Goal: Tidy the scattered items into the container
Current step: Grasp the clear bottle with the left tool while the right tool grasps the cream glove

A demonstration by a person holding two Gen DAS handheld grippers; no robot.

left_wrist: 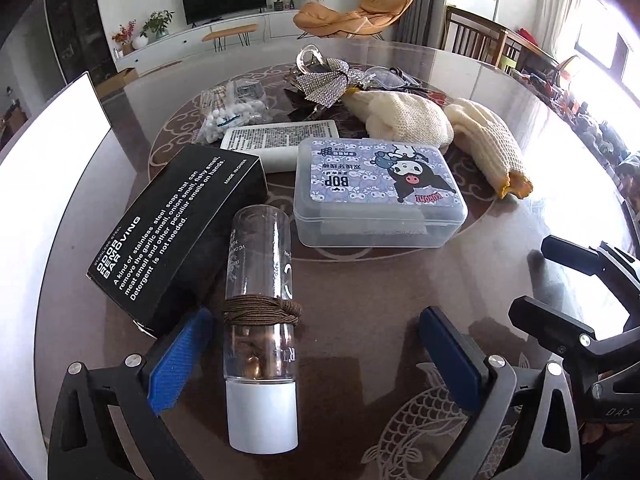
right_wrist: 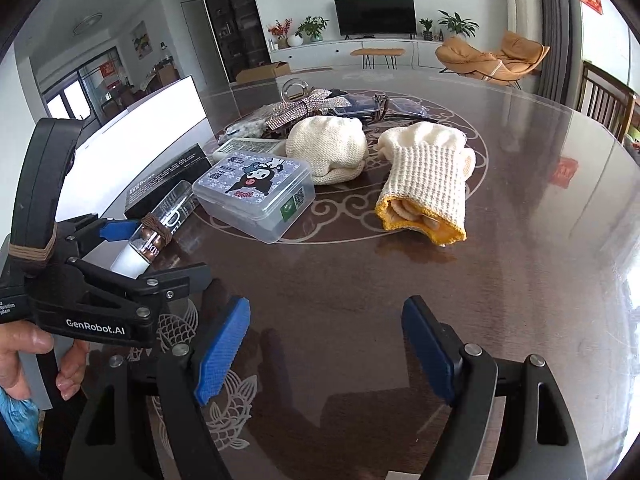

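A clear glass bottle [left_wrist: 260, 280] with a white cap and a brown hair tie lies on the table between my left gripper's [left_wrist: 316, 356] open fingers, near the left pad; it also shows in the right wrist view [right_wrist: 160, 220]. A black soap box [left_wrist: 176, 232], a clear floss box [left_wrist: 376, 192], two cream gloves [left_wrist: 488, 144] [right_wrist: 428, 180], a white packet [left_wrist: 280, 136], a bag of cotton balls [left_wrist: 236, 112] and a sparkly bow [left_wrist: 324, 84] lie scattered. The white container [left_wrist: 52, 152] stands at the left. My right gripper [right_wrist: 326, 350] is open and empty over bare table.
Glasses and small accessories [left_wrist: 384, 76] lie at the far side of the pile. The round glass-topped table [right_wrist: 520, 240] has wooden chairs [left_wrist: 476, 36] beyond its right edge. My left gripper [right_wrist: 132, 252] shows at the left in the right wrist view.
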